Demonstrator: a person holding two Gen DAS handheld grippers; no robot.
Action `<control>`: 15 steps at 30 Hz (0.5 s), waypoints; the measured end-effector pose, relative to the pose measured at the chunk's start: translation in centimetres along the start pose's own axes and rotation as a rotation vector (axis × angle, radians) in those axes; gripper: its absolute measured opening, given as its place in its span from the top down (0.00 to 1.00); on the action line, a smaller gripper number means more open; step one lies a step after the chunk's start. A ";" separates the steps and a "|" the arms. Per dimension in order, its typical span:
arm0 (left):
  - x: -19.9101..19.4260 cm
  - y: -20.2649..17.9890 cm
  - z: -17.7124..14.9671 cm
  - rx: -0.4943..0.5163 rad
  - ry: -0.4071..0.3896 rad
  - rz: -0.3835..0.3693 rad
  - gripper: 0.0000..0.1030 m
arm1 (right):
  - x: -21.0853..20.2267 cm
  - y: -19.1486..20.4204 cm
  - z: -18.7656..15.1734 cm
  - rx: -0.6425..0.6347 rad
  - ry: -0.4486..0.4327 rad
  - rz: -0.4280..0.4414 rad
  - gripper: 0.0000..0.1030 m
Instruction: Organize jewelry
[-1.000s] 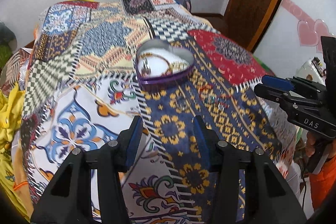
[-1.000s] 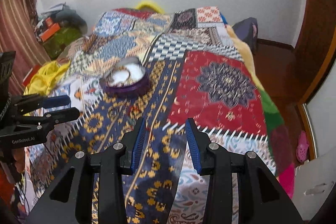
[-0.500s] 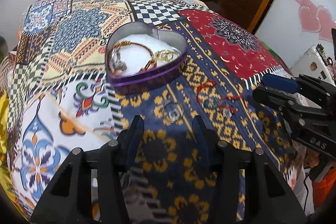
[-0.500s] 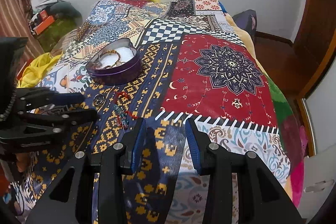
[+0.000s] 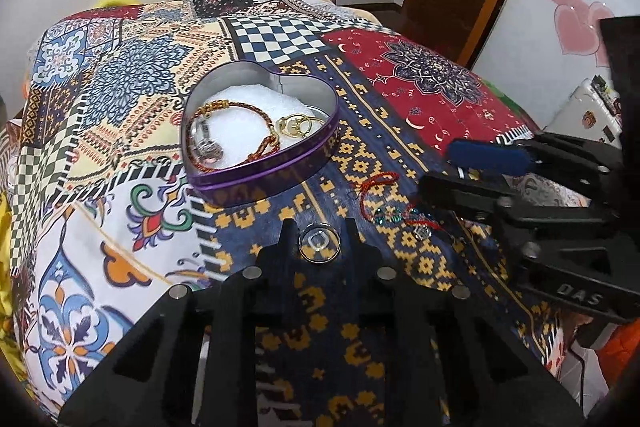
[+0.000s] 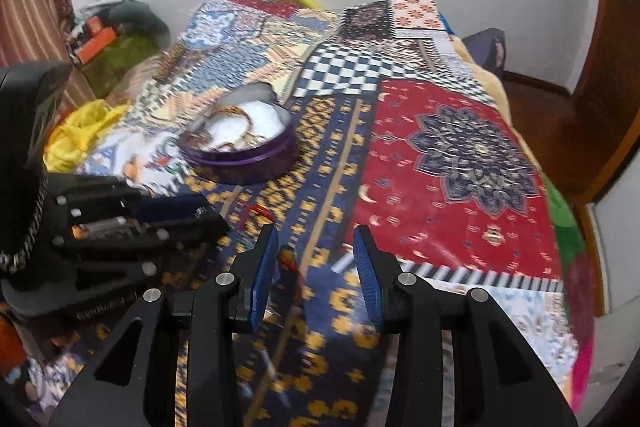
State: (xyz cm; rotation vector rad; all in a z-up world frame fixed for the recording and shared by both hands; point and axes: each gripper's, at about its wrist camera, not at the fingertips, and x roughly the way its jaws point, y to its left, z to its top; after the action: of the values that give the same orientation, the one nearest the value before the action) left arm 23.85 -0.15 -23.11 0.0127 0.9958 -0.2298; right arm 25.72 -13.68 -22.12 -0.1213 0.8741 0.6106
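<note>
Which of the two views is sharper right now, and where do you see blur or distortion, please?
The left wrist view is sharper: the ring and heart-shaped tin read crisply. The right wrist view is motion-smeared, worst on the tin and the quilt pattern. Both views show fisheye bending and dark corners.

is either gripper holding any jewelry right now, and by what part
Nothing is held. The left gripper has its open jaws either side of the small ring on the bedspread, not closed on it. The right gripper is open and empty.
</note>
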 end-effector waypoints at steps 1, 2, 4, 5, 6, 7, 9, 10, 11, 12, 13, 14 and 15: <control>-0.3 0.2 -0.2 -0.006 -0.006 0.002 0.80 | 0.3 0.2 0.1 0.005 0.010 0.016 0.66; -0.7 0.4 -0.4 -0.017 -0.012 -0.001 0.80 | 0.6 0.4 0.2 0.001 0.021 0.030 0.66; -1.4 0.9 -0.8 -0.037 -0.025 -0.007 0.80 | 1.0 1.0 0.3 -0.020 0.031 0.038 0.66; -1.8 1.2 -1.0 -0.042 -0.033 -0.003 0.80 | 1.2 1.4 0.3 -0.037 0.039 0.044 0.66; -2.2 1.4 -1.3 -0.045 -0.041 0.002 0.80 | 1.4 1.8 0.4 -0.053 0.046 0.048 0.66; -2.5 1.6 -1.5 -0.048 -0.047 0.006 0.80 | 1.6 2.0 0.5 -0.059 0.052 0.045 0.66; -3.1 2.0 -2.0 -0.057 -0.055 0.008 0.80 | 2.1 2.3 0.6 -0.071 0.069 0.044 0.66; -3.3 2.2 -2.1 -0.059 -0.057 0.012 0.80 | 2.3 2.5 0.7 -0.076 0.076 0.043 0.66; -3.4 2.3 -2.3 -0.060 -0.060 0.017 0.80 | 2.6 2.7 0.7 -0.087 0.082 0.040 0.66; -3.6 2.4 -2.4 -0.060 -0.063 0.023 0.80 | 2.7 2.9 0.7 -0.104 0.087 0.035 0.66; -3.7 2.4 -2.5 -0.061 -0.064 0.024 0.80 | 2.8 3.1 0.7 -0.119 0.090 0.031 0.67; -3.8 2.5 -2.6 -0.063 -0.065 0.023 0.80 | 3.0 3.5 0.7 -0.141 0.095 0.022 0.73; -3.8 2.6 -2.7 -0.067 -0.066 0.023 0.80 | 3.2 3.9 0.6 -0.167 0.100 0.012 0.76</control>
State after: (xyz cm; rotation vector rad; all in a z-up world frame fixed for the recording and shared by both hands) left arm 20.09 3.41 -21.66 -0.0439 0.9365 -0.1748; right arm 25.54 -8.88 -23.57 -0.2994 0.9198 0.6934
